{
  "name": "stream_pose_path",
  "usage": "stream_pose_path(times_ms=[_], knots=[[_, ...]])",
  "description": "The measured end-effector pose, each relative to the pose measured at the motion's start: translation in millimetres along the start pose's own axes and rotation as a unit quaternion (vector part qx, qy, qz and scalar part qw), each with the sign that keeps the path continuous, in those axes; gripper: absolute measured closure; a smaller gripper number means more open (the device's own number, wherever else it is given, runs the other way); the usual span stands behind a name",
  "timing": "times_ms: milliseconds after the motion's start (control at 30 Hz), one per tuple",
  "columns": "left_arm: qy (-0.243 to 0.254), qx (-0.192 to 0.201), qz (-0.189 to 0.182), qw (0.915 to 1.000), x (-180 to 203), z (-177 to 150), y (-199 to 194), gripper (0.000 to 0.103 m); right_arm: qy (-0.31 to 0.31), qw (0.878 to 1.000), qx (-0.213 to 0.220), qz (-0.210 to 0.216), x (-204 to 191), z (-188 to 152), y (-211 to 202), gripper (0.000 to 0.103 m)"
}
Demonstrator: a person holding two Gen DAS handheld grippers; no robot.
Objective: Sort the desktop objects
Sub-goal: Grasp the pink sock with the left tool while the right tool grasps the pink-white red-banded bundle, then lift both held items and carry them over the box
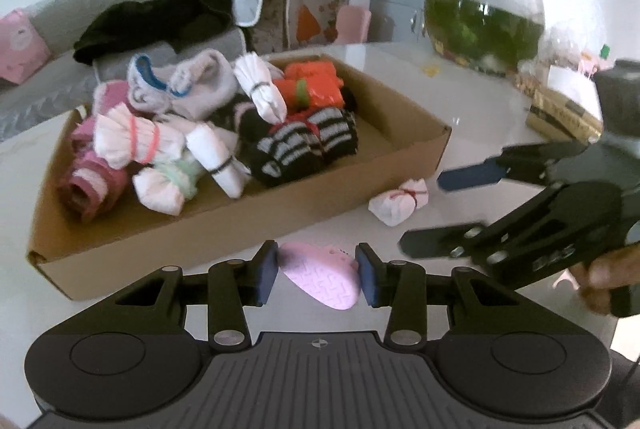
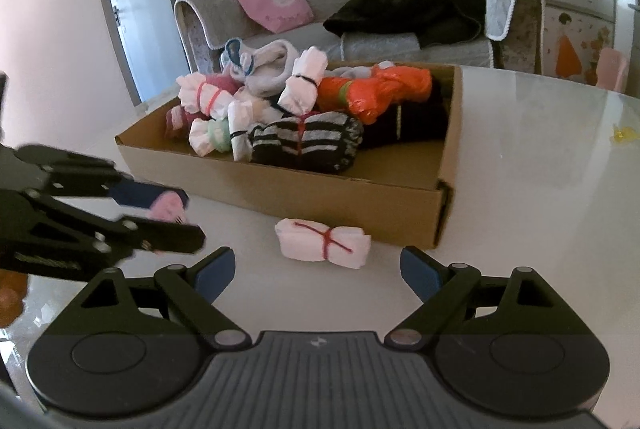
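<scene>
Now the left gripper (image 1: 317, 275) pinches a pink sole (image 1: 320, 279) above the table (image 1: 472, 101), near the box (image 1: 256, 217). Right gripper (image 2: 318, 271) gapes empty before a white bundle (image 2: 322, 243) beside the box's near wall.

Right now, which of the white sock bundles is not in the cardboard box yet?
The white bundle tied with red string, lying alone on the table just outside the box, directly ahead of the open right gripper. The others sit inside.

Left gripper (image 1: 318, 277): clamped on a pink ridged-sole item (image 1: 320, 279), just in front of the cardboard box (image 1: 248, 213).
Box: piled with bundled socks.
White bundle (image 1: 398, 201): on the table (image 1: 460, 101), just right of the box.
Right gripper (image 1: 436, 213): jaws apart, right of the box.
</scene>
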State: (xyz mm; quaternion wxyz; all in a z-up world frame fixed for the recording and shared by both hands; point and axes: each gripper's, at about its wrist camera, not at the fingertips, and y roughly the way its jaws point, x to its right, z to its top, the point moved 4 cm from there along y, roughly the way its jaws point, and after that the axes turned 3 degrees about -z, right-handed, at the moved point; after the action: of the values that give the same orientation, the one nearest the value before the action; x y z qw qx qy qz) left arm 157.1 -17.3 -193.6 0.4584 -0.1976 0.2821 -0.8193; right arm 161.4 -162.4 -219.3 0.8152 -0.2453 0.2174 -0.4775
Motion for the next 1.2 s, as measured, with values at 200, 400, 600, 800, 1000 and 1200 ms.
stream_pose_path(times_ms=[200,400,600,800,1000,1200], knots=[[-0.011,0.001,0.008,0.9999,-9,-4,-11,0.054,-0.001,1.000,-0.009,-0.019,-8,5,9,0.014],[-0.023,0.000,0.011,0.9997,-16,-9,-16,0.054,-0.010,0.999,-0.016,-0.051,-17,6,15,0.014],[-0.027,0.001,0.020,0.9994,-17,-12,-20,0.054,-0.013,0.995,-0.015,-0.096,-20,4,13,0.029],[-0.034,0.005,0.022,0.9991,-19,-13,-27,0.054,0.007,0.993,-0.012,-0.118,-17,6,10,0.050],[-0.040,0.009,0.030,0.9987,-19,-12,-33,0.053,0.015,0.993,-0.011,-0.120,-19,5,11,0.057],[-0.045,0.010,0.039,0.9982,-19,-14,-39,0.053,0.016,0.994,-0.008,-0.112,-18,1,2,0.058]])
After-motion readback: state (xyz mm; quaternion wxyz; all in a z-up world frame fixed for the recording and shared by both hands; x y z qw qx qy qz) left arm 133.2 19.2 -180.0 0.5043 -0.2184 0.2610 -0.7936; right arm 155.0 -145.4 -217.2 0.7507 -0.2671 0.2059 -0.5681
